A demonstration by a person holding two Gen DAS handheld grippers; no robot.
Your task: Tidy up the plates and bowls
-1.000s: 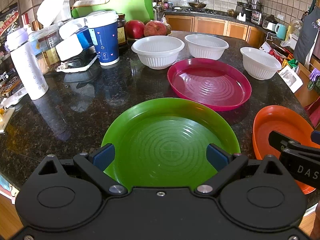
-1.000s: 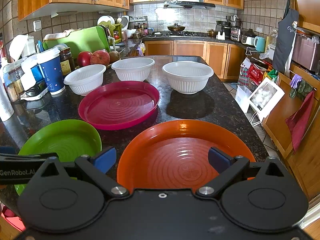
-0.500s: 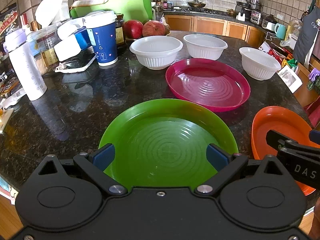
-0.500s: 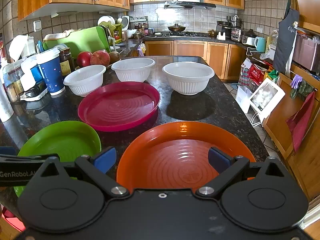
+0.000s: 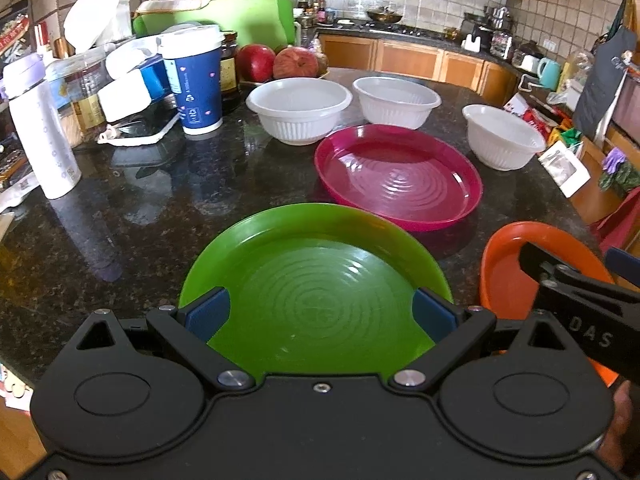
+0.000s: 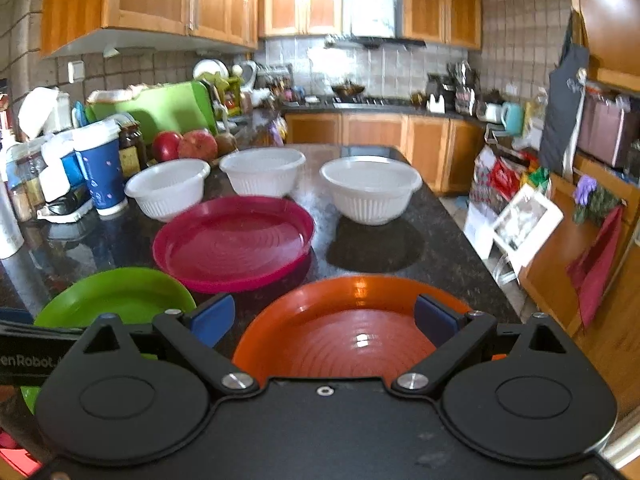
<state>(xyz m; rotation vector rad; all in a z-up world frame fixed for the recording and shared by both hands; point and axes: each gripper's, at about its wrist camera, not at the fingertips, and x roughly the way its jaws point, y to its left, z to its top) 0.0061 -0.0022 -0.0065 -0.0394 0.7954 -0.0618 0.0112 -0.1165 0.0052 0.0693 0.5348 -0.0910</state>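
Bright overhead kitchen light, glare on the green plate [image 5: 316,280] between my jaws, my right view motion-blurred, fisheye-bent edges

- green plate [image 5: 316,276], ringed with concentric ridges
- magenta plate [image 5: 398,176], ringed likewise
- orange plate [image 6: 352,332]
- three white bowls [image 5: 300,108], ribbed sides
- black speckled countertop [image 5: 152,208]
- blue cup [image 5: 194,84]

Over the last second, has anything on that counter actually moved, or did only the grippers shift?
Only the right gripper moved: it pulled back and rose, so its view is blurred and the orange plate looks farther. The left gripper barely drifted over the green plate. Both are open as before, holding nothing. The pink plate and white bowls stayed put.
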